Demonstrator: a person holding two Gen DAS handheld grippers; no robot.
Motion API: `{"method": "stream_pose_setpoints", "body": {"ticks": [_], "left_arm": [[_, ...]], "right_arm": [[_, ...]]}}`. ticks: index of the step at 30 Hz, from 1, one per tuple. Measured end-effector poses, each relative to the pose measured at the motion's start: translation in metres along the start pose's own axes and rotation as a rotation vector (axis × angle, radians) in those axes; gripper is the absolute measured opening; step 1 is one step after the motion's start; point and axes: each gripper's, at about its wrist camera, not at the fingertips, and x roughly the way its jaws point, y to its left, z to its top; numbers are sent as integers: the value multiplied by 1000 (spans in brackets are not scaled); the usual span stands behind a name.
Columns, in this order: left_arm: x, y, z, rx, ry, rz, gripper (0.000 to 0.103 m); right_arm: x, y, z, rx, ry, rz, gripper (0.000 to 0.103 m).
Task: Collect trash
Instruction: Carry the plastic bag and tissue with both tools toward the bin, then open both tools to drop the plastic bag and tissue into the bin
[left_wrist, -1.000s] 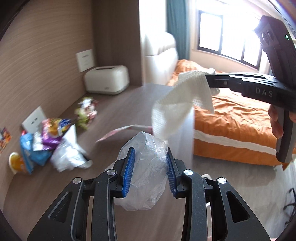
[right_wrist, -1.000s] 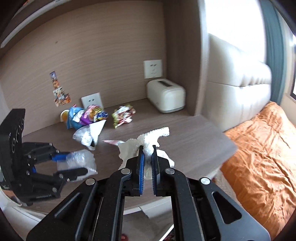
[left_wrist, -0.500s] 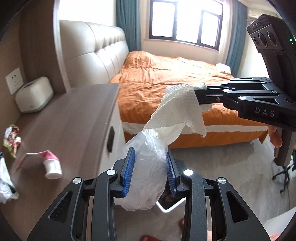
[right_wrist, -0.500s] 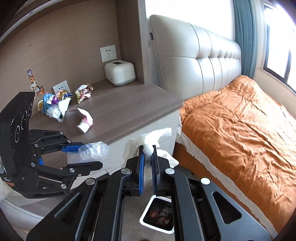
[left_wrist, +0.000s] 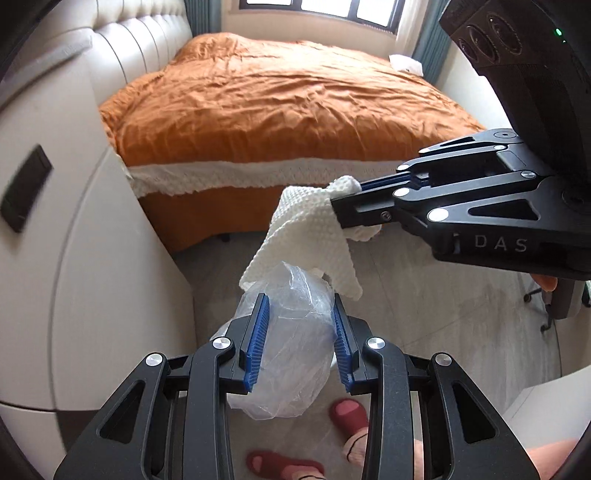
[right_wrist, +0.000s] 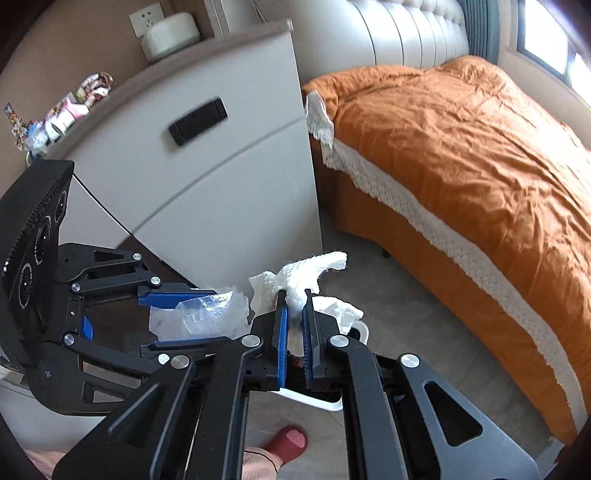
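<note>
My left gripper (left_wrist: 300, 306) is shut on a crumpled clear plastic bag (left_wrist: 291, 354), which bulges between its blue pads. My right gripper (right_wrist: 294, 301) is shut on a white textured paper towel (right_wrist: 306, 275); the same towel (left_wrist: 310, 236) hangs from it in the left wrist view, just above the bag. Both grippers point steeply down, side by side over the floor. A white bin (right_wrist: 360, 328) sits below them, mostly hidden behind the right gripper. More wrappers (right_wrist: 66, 110) lie on top of the bedside cabinet.
The white bedside cabinet (right_wrist: 229, 177) with a dark handle stands at the left. An orange bed (left_wrist: 288, 96) fills the space beyond. The person's feet in red slippers (left_wrist: 347, 410) stand on the grey tiled floor below the grippers.
Both grippers swung away from the cabinet top and dropped toward the floor beside the bed, carrying the bag and the towel. The views tilted downward.
</note>
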Motion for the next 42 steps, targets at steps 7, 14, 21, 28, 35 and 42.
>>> {"method": "stream_pose_setpoints", "body": {"ticks": [7, 14, 21, 28, 35, 42], "left_arm": [[108, 12, -36, -39, 79, -41, 33], [161, 29, -68, -118, 130, -76, 98], [165, 38, -76, -130, 164, -27, 98], [137, 45, -64, -155, 141, -12, 98], [86, 42, -37, -154, 98, 24, 98], [6, 28, -6, -151, 15, 74, 98]], "right_arm": [[106, -32, -50, -14, 124, 39, 8], [172, -49, -75, -32, 202, 52, 93], [178, -55, -66, -26, 197, 34, 98], [155, -52, -43, -29, 175, 19, 98], [104, -35, -18, -28, 141, 1, 98], [27, -1, 16, -23, 36, -2, 98]]}}
